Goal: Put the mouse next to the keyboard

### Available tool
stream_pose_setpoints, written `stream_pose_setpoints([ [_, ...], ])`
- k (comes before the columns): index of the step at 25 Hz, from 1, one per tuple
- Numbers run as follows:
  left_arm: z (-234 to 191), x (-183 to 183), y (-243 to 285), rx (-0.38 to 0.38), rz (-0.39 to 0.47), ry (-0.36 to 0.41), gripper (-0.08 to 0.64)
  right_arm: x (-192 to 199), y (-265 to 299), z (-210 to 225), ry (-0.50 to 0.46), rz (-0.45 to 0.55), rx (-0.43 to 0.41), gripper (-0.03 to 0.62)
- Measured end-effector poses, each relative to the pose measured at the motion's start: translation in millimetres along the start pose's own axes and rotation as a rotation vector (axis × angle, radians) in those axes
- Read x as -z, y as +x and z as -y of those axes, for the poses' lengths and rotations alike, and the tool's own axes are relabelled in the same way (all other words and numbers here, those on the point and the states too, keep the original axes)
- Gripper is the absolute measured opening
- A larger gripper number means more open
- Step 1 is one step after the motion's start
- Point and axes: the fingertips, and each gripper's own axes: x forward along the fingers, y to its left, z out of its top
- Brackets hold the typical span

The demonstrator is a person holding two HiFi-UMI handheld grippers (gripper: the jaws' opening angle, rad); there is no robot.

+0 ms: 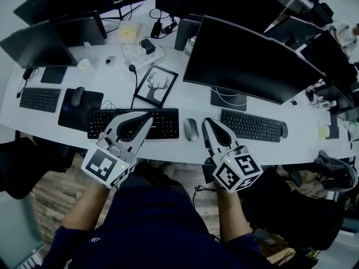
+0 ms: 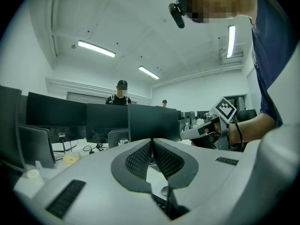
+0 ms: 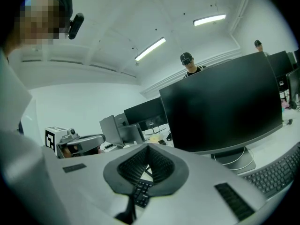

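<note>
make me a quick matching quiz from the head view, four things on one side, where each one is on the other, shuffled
1 centre mouse
2 deer picture
3 left gripper
4 right gripper

A shut, tip over the middle keyboard
B between two keyboards
C shut, just right of the centre mouse
D behind the middle keyboard

Pairs: 1-B, 2-D, 3-A, 4-C

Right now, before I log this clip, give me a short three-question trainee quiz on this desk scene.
1. True or false: the right tool is clamped on the grey mouse.
2. The framed picture beyond the black keyboard shows: A) a deer, B) a boat, C) a flower.
3. Fill in: the left tool has its jaws ____, holding nothing.
Key: 1 false; 2 A; 3 shut.
</note>
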Motion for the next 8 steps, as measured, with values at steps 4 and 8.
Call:
stream_pose_setpoints([
  [4, -0.3, -0.2, 1.9, 0.002, 0.0, -0.001, 0.038, -0.9, 0.7, 0.9, -0.005, 0.001, -0.001, 0.003],
  [8, -1.1, 0.7, 3.2, 0.001, -0.002, -0.006, 0.038, 1.9, 1.5, 3.0, -0.005, -0.009, 0.007, 0.003],
])
